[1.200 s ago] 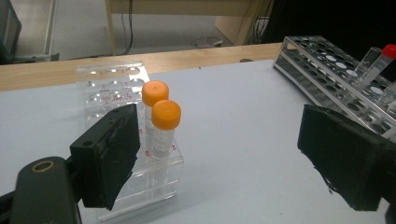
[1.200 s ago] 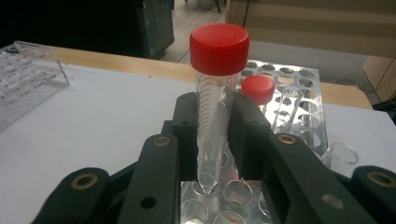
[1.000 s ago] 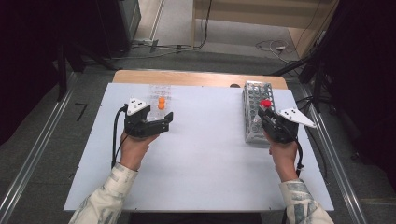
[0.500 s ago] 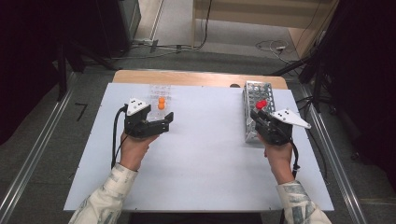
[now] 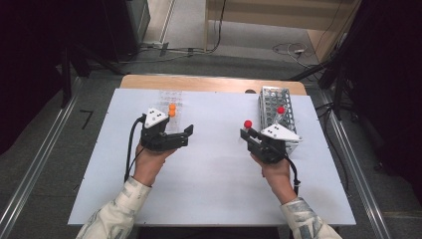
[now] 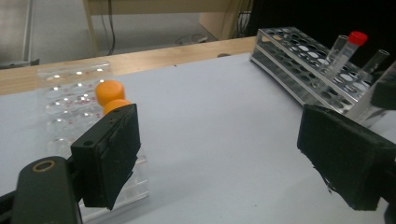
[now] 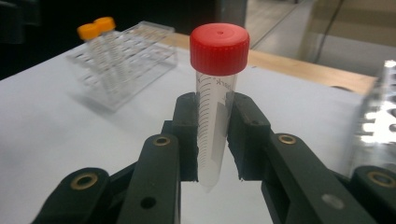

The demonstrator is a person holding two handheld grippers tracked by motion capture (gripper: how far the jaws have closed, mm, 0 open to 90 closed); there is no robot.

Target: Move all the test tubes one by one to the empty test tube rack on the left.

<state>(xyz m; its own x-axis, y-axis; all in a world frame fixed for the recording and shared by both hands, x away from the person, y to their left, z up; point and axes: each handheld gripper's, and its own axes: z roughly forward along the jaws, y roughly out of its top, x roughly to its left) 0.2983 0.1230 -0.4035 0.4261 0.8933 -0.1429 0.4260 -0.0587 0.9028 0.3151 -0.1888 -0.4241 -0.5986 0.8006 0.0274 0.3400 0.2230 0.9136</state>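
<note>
The right gripper (image 7: 212, 140) clamps a clear, graduated, conical-tipped plastic tube (image 7: 213, 135) with a ribbed red cap. The left gripper (image 6: 219, 154) stands wide apart, empty, near the clear acrylic rack (image 6: 74, 107) at the desk's far edge.

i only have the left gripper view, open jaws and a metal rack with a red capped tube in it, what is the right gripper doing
Observer: The right gripper is shut on a red-capped tube, gripped below the cap and upright.
Operator: is it over the metal rack
Observer: No. In the high view it sits left of the metal rack, above the bare white table.
Operator: anything in the clear rack besides what i see
Observer: The right gripper view shows its two orange-capped tubes side by side at one end of the clear rack, the other holes empty.
</note>
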